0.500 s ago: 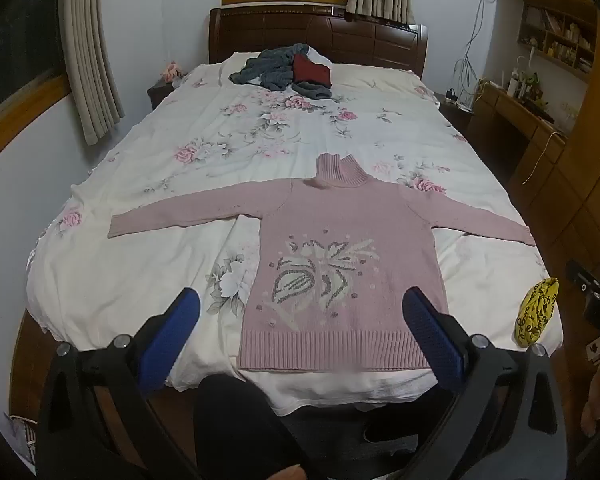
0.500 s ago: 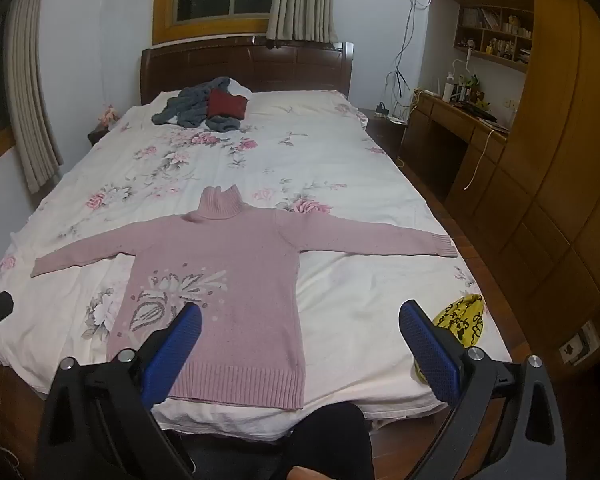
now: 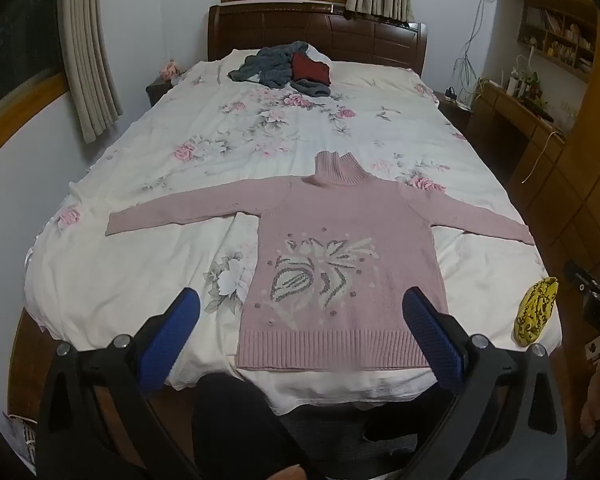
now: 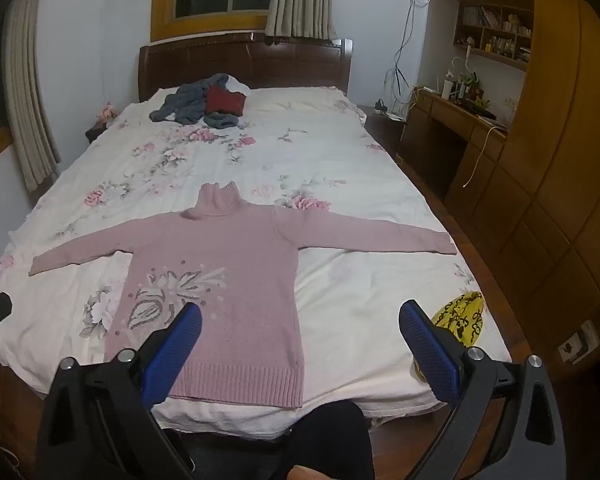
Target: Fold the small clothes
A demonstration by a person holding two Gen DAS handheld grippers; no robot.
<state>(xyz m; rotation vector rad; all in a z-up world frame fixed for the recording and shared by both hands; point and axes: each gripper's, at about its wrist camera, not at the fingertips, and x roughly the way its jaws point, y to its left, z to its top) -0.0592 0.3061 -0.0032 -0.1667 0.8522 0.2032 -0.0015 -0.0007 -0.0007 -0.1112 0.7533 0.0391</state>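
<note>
Two grippers in view, both held over the foot edge of the bed [image 3: 112,280], neither touching anything. Left gripper [image 3: 300,320]: jaws wide apart, blue pads [image 3: 168,344] framing the sweater's hem. Right gripper [image 4: 300,334]: jaws wide apart, left pad over the sweater's lower left part, right pad in front of a yellow pouch [image 4: 462,316].

Sweater [image 3: 348,256]: pink turtleneck, flat, front up, both sleeves spread straight out toward the bed's side edges. Hem lies near the foot edge, collar points to the headboard [image 3: 320,36]. Knit flower motif on the lower front.

Yellow pouch sits at the foot-right corner, well apart from the sweater. Grey and red clothes [image 3: 284,68] piled at the head end, near the headboard. Person's dark-clad leg [image 3: 232,420] visible below, between the fingers.
</note>
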